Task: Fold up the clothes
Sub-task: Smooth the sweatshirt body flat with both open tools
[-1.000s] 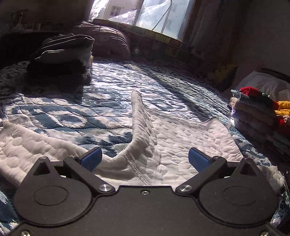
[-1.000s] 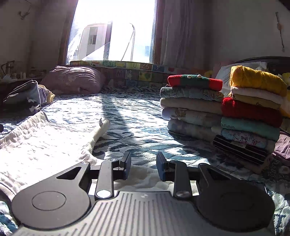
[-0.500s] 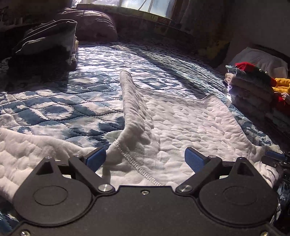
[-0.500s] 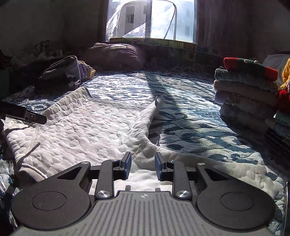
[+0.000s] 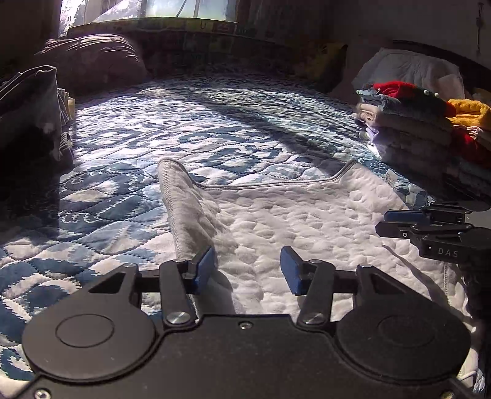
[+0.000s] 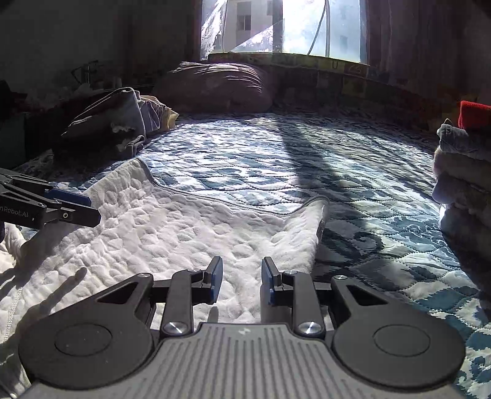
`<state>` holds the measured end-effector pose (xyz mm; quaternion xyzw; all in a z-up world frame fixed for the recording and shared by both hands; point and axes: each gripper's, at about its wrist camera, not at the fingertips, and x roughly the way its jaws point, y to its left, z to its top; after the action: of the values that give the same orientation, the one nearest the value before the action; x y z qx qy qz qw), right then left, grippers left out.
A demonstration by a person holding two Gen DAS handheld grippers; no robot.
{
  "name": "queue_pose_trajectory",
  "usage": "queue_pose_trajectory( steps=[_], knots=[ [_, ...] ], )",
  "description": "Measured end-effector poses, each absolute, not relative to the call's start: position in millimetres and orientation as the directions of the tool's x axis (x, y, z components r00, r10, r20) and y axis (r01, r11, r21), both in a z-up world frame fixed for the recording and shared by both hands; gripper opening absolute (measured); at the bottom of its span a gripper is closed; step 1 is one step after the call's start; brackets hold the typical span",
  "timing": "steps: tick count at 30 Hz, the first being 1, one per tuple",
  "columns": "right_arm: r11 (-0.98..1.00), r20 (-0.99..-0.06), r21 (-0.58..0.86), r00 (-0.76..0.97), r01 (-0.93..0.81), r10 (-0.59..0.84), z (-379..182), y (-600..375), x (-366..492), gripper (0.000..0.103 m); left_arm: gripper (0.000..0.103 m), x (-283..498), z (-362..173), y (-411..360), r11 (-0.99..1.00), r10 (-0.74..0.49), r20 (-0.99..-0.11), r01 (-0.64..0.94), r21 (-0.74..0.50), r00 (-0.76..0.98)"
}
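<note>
While you hold both grippers low over the bed, note that the left gripper (image 5: pixel 245 270) points forward over the white quilted garment (image 5: pixel 307 221), with its jaws open wide and nothing between them. Its left blue pad (image 5: pixel 204 267) sits just beside a raised fold (image 5: pixel 187 208) of the garment that runs from the pad toward 11 o'clock. The right gripper (image 6: pixel 241 280) also points forward over the same garment (image 6: pixel 184 224), its jaws parted by a narrower gap and holding nothing.

In the left wrist view, the right gripper (image 5: pixel 399 222) enters at 3 o'clock, level above the cloth. In the right wrist view, the left gripper (image 6: pixel 76 205) enters at 9 o'clock, also just above the cloth. Whether either touches the fabric cannot be told.

The garment lies spread flat on the blue patterned bedspread (image 5: pixel 184 132). Its far stitched hem (image 6: pixel 230 205) runs across at 12 o'clock in the right wrist view; its right edge (image 6: pixel 319 233) falls at 1 o'clock.

Beyond the hem, bare bedspread extends toward the pillow (image 6: pixel 221 86) and window (image 6: pixel 282 27). A stack of folded clothes (image 5: pixel 423 129) bounds the space at 2 o'clock in the left wrist view. A dark bundle of clothing (image 6: pixel 113 122) lies at 10 o'clock in the right wrist view.
</note>
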<state>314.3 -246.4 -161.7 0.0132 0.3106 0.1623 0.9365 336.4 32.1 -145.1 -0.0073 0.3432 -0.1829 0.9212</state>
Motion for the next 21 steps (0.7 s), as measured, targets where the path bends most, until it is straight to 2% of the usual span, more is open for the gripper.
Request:
queue_pose_trajectory(
  steps=[1, 2, 3, 4, 6, 11, 13, 14, 16, 17, 19, 21],
  knots=[
    [0.938, -0.575, 0.221, 0.742, -0.267, 0.346, -167, -260, 318, 0.024, 0.047, 346, -159, 41, 0.932, -0.353, -0.656, 0.314, -0.181, 0.668],
    [0.932, -0.571, 0.269, 0.739, -0.242, 0.357, -165, -268, 319, 0.020, 0.047, 349, -161, 50, 0.919, -0.391, -0.639, 0.309, -0.243, 0.662],
    [0.934, -0.583, 0.283, 0.735, -0.218, 0.347, -161, -275, 319, 0.009, 0.045, 351, -157, 54, 0.916, -0.401, -0.644, 0.304, -0.263, 0.652],
    [0.936, -0.590, 0.284, 0.731, -0.208, 0.342, -160, -279, 319, 0.008, 0.043, 353, -153, 58, 0.913, -0.408, -0.651, 0.298, -0.280, 0.640],
    [0.917, -0.576, 0.344, 0.726, -0.203, 0.377, -159, -286, 321, 0.009, 0.043, 349, -150, 56, 0.903, -0.424, -0.647, 0.348, -0.251, 0.633],
    [0.924, -0.505, 0.250, 0.776, -0.289, 0.379, -137, -271, 348, 0.011, 0.043, 360, -129, 59, 0.895, -0.443, -0.544, 0.393, -0.213, 0.713],
    [0.922, -0.496, 0.266, 0.781, -0.279, 0.380, -139, -272, 363, 0.011, 0.043, 374, -127, 59, 0.892, -0.450, -0.516, 0.393, -0.223, 0.729],
    [0.928, -0.524, 0.270, 0.769, -0.257, 0.365, -145, -273, 372, 0.011, 0.043, 383, -128, 61, 0.892, -0.451, -0.520, 0.388, -0.232, 0.725],
    [0.936, -0.586, 0.279, 0.735, -0.214, 0.342, -160, -276, 389, 0.011, 0.042, 406, -146, 65, 0.912, -0.409, -0.607, 0.327, -0.247, 0.681],
    [0.931, -0.603, 0.305, 0.716, -0.199, 0.351, -169, -280, 394, 0.010, 0.039, 412, -155, 70, 0.910, -0.415, -0.620, 0.306, -0.280, 0.666],
    [0.910, -0.587, 0.376, 0.714, -0.177, 0.381, -173, -291, 394, 0.005, 0.039, 420, -165, 82, 0.894, -0.444, -0.629, 0.267, -0.360, 0.638],
    [0.897, -0.587, 0.411, 0.706, -0.163, 0.397, -170, -297, 391, 0.006, 0.036, 422, -160, 92, 0.873, -0.472, -0.608, 0.241, -0.425, 0.638]
  ],
)
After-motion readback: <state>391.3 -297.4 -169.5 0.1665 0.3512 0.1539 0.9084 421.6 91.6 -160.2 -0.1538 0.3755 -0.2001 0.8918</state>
